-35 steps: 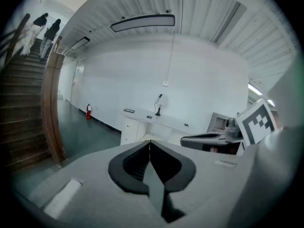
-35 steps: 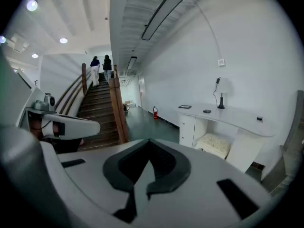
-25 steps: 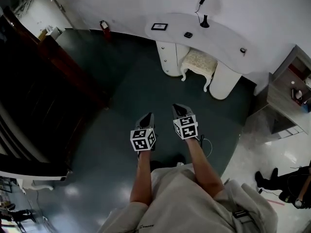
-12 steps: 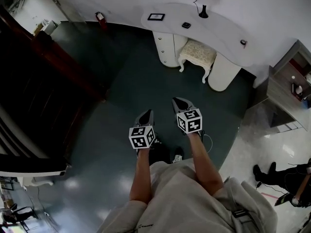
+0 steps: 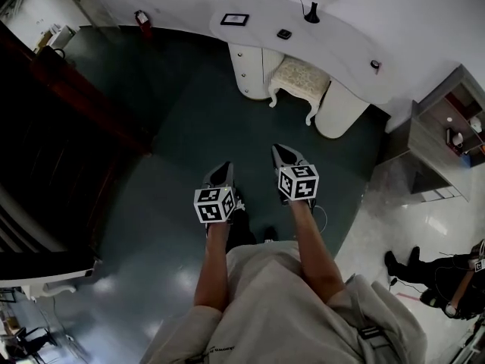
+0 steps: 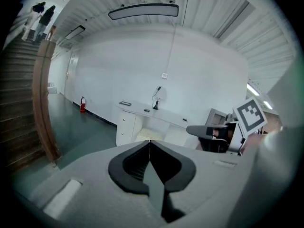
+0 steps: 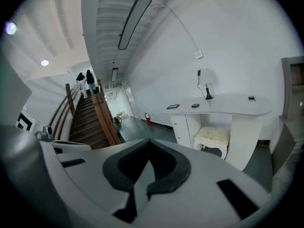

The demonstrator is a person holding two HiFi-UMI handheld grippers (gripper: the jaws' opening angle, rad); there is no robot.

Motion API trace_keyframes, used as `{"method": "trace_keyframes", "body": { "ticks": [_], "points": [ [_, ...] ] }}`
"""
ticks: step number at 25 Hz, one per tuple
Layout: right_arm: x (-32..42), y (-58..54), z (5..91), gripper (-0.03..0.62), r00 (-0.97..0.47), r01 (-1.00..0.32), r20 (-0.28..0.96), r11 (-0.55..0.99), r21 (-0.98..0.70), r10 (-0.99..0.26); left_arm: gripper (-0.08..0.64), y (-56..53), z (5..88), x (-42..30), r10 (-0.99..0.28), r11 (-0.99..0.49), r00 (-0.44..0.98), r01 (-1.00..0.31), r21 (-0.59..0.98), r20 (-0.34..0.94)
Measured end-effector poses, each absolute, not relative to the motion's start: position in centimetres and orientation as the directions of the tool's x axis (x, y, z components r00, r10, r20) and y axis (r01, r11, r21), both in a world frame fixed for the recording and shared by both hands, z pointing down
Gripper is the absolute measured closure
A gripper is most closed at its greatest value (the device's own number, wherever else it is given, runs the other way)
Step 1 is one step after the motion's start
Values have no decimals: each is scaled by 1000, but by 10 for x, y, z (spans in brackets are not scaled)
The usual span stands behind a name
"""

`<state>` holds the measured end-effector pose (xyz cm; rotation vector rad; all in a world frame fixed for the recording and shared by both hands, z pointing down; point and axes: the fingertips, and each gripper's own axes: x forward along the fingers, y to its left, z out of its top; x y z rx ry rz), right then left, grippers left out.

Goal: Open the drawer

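A white curved desk [image 5: 333,40] stands against the far wall. Its left pedestal holds the drawers [image 5: 246,70], all closed, also seen in the left gripper view [image 6: 124,127] and the right gripper view [image 7: 183,126]. Both grippers hang over the dark green floor, well short of the desk. My left gripper [image 5: 225,172] is shut, its jaws meeting with nothing between them [image 6: 149,141]. My right gripper [image 5: 280,152] is also shut and empty [image 7: 149,140]. Both point toward the desk.
A cushioned white stool [image 5: 299,82] sits under the desk. A lamp [image 5: 311,14] and a picture frame [image 5: 234,20] stand on the desktop. A wooden staircase [image 5: 68,127] runs along the left, a grey cabinet [image 5: 436,146] is at the right, and a person [image 5: 447,279] is at lower right.
Both grippers have moved forward toward the desk as the person walks. The right gripper has rolled a little. Both stay shut.
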<state>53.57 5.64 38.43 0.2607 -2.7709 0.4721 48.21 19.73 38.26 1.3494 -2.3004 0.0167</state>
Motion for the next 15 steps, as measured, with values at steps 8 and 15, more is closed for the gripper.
{"method": "trace_keyframes", "body": {
  "ticks": [8,15],
  "points": [
    [509,25,391,577,-909,-334,362,880,-338,-206,549,159,371,422,-846,476,-361,-843,251,393],
    [463,2,390,577,-889,-360,396,884,-298,-229,549,127,372,369,-864,433,-316,-863,261,391]
  ]
}}
